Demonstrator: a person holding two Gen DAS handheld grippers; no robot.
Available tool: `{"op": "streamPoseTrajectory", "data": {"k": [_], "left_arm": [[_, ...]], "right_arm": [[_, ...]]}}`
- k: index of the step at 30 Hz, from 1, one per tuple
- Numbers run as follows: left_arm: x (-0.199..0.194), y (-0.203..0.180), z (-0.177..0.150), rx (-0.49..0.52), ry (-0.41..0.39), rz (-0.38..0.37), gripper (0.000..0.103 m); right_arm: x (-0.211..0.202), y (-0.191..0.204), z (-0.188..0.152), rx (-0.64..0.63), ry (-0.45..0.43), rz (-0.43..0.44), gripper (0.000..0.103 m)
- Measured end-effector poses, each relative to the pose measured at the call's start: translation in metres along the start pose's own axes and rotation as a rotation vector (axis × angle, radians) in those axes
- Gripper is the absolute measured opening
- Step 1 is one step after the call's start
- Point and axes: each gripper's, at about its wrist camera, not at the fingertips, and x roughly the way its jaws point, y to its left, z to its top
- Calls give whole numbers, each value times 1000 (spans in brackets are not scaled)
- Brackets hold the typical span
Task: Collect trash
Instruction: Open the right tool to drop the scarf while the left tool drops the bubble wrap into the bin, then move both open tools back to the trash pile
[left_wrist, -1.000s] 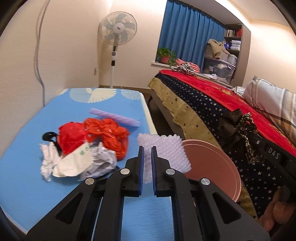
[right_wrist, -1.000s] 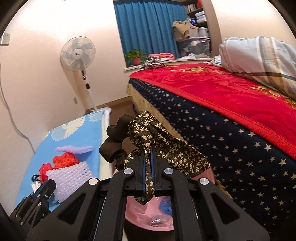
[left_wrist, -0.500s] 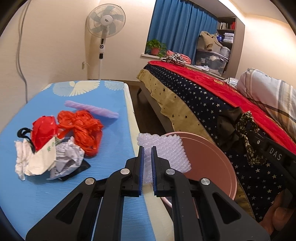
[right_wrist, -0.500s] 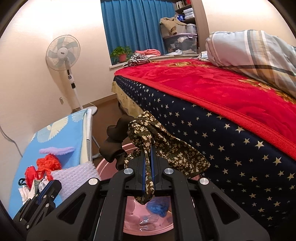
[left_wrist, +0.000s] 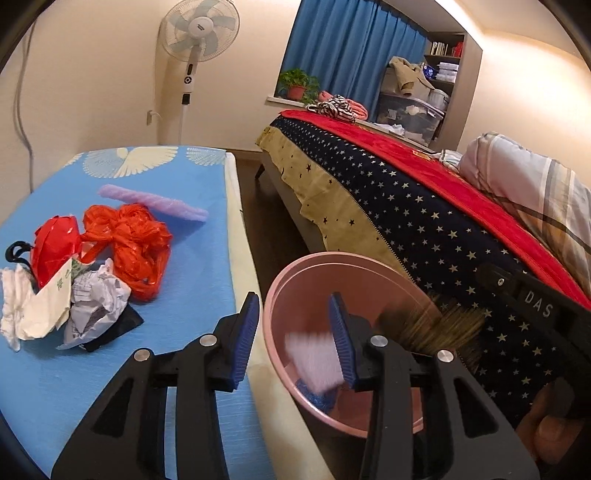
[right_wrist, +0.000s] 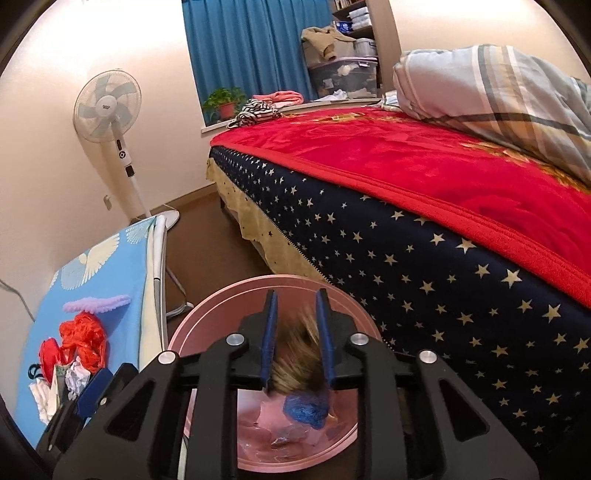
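Observation:
My left gripper (left_wrist: 291, 306) hangs over the pink bin (left_wrist: 295, 269), jaws opening. A white bubble-wrap piece (left_wrist: 314, 362), blurred, drops free of its pads into the bin. My right gripper (right_wrist: 296, 306) is above the same bin (right_wrist: 221, 295), jaws also opening. A floral cloth (right_wrist: 299, 354), blurred, slips down between its pads without being pressed, and also shows as a floral blur (left_wrist: 436, 328) in the left wrist view. A blue wad (right_wrist: 304, 406) lies inside the bin. On the blue table lie an orange bag (left_wrist: 136, 243), a red bag (left_wrist: 51, 251), crumpled paper (left_wrist: 96, 302) and a purple foam strip (left_wrist: 155, 199).
The bin stands on the floor between the blue table (left_wrist: 184, 280) and the star-patterned bed (left_wrist: 424, 221). A standing fan (left_wrist: 195, 33) is at the far wall. A hand (left_wrist: 546, 443) holds the right gripper's body at the lower right.
Both grippers swung over the bin and went from shut to open. The bubble wrap left the left jaws and the floral cloth left the right jaws; both are falling.

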Motion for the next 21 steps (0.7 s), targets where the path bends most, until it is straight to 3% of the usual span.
{"op": "streamPoseTrajectory", "data": {"k": [11,21], "left_arm": [[-30,22,2,-11,-49,48,38],[-60,63,5,-47,-94,135,38]], "right_arm": [[-10,26,-10,-54,4,90,24],[-26,69,-25,-122,8,219,24]]}}
